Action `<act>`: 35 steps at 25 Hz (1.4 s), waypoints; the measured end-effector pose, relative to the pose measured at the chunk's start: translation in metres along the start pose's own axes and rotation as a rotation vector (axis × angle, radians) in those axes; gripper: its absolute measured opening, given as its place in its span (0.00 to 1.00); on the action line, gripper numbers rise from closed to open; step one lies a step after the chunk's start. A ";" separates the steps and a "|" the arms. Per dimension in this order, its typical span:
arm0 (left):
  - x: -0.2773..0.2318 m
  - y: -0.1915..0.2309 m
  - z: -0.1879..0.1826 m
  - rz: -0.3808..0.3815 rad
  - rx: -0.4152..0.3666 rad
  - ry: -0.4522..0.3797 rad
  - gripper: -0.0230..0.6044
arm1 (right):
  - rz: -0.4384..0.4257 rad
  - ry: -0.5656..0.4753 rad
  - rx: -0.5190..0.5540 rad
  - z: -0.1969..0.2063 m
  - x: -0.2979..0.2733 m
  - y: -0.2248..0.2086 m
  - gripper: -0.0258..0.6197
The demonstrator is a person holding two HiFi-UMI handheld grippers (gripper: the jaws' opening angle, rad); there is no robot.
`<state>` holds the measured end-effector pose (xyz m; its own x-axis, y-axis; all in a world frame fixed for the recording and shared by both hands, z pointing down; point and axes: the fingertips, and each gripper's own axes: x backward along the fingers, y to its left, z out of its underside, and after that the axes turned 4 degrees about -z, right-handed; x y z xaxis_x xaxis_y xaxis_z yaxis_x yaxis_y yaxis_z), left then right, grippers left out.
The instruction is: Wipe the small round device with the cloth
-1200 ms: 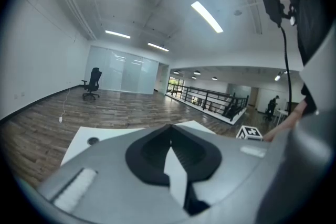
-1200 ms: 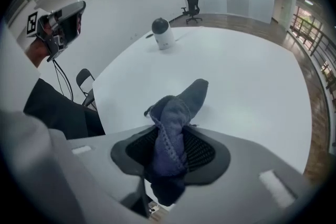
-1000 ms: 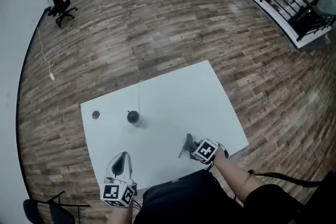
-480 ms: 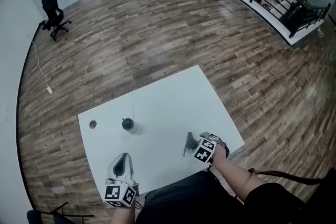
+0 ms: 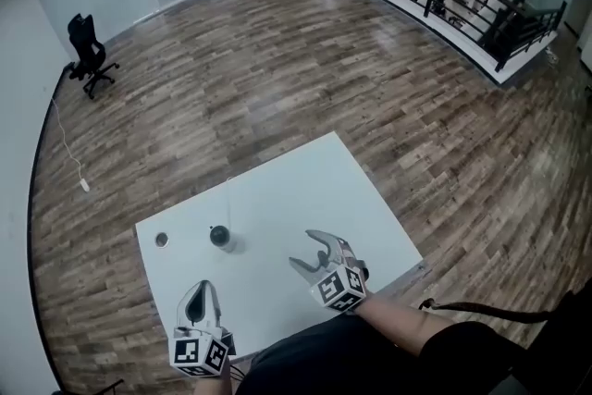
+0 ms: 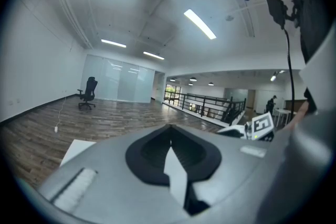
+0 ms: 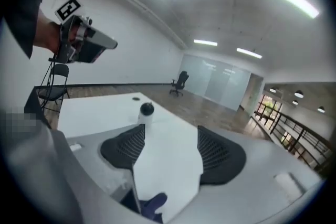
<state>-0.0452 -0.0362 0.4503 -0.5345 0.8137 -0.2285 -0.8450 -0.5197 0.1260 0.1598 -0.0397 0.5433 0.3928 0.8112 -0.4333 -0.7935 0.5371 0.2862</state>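
On smooth white rectangular table (image 5: 305, 190), small round black device (image 5: 219, 236)

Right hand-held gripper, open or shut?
Open: right hand-held gripper has just been opening; jaws wide apart, nothing between them.

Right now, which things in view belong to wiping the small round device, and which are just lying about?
Job: small round device; white table under it. No cloth in view.
Lying about: office chair; floor cable; small disc on the table.
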 end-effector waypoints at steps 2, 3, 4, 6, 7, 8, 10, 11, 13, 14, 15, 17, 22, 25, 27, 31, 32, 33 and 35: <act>0.004 0.006 -0.007 -0.008 0.001 -0.025 0.05 | 0.026 -0.108 0.049 -0.045 0.007 -0.003 0.53; 0.005 0.008 -0.010 -0.010 0.001 -0.036 0.05 | 0.028 -0.157 0.061 -0.066 0.011 -0.004 0.53; 0.005 0.009 -0.013 -0.009 0.001 -0.045 0.05 | 0.024 -0.202 0.057 -0.084 0.015 -0.005 0.53; 0.004 0.010 -0.014 -0.005 -0.008 -0.049 0.05 | 0.021 -0.265 0.035 -0.111 0.023 -0.008 0.52; 0.003 0.011 -0.013 -0.001 -0.014 -0.045 0.05 | 0.025 -0.287 0.032 -0.122 0.026 -0.009 0.50; 0.002 0.012 -0.011 0.002 -0.016 -0.040 0.05 | 0.029 -0.305 0.036 -0.131 0.030 -0.008 0.44; 0.000 0.012 -0.009 0.009 -0.015 -0.030 0.05 | 0.037 -0.327 0.053 -0.142 0.033 -0.005 0.29; 0.000 0.011 -0.009 0.013 -0.014 -0.029 0.05 | 0.038 -0.328 0.059 -0.143 0.033 -0.003 0.24; -0.001 0.009 -0.009 0.023 -0.015 -0.030 0.05 | 0.036 -0.314 0.056 -0.139 0.031 0.002 0.16; -0.001 0.009 -0.008 0.028 -0.017 -0.030 0.05 | 0.033 -0.303 0.050 -0.134 0.029 0.004 0.12; -0.002 0.009 -0.007 0.032 -0.019 -0.030 0.05 | 0.031 -0.291 0.044 -0.130 0.027 0.006 0.09; -0.003 0.009 -0.007 0.037 -0.020 -0.032 0.05 | 0.026 -0.264 0.031 -0.119 0.022 0.010 0.05; -0.005 0.008 -0.007 0.052 0.004 -0.034 0.05 | 0.024 -0.227 -0.088 -0.095 0.015 0.010 0.04; -0.006 0.003 -0.005 0.062 0.000 -0.030 0.05 | 0.023 -0.221 -0.202 -0.075 0.012 0.010 0.04; -0.007 -0.001 -0.002 0.070 -0.003 -0.028 0.05 | 0.031 -0.204 -0.253 -0.060 0.011 0.009 0.04; -0.008 -0.007 0.003 0.088 -0.013 -0.017 0.05 | 0.037 -0.163 -0.362 -0.034 0.008 0.007 0.04; -0.008 -0.009 0.004 0.093 -0.011 -0.014 0.05 | 0.034 -0.152 -0.383 -0.029 0.007 0.008 0.04; -0.008 -0.012 0.005 0.101 -0.011 -0.012 0.05 | 0.030 -0.142 -0.397 -0.025 0.007 0.010 0.04; -0.009 -0.019 0.007 0.119 -0.019 -0.007 0.05 | 0.024 -0.126 -0.412 -0.019 0.006 0.012 0.04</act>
<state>-0.0250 -0.0317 0.4570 -0.6312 0.7477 -0.2060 -0.7751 -0.6175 0.1339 0.1444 -0.0327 0.5278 0.4057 0.8578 -0.3157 -0.9123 0.4013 -0.0818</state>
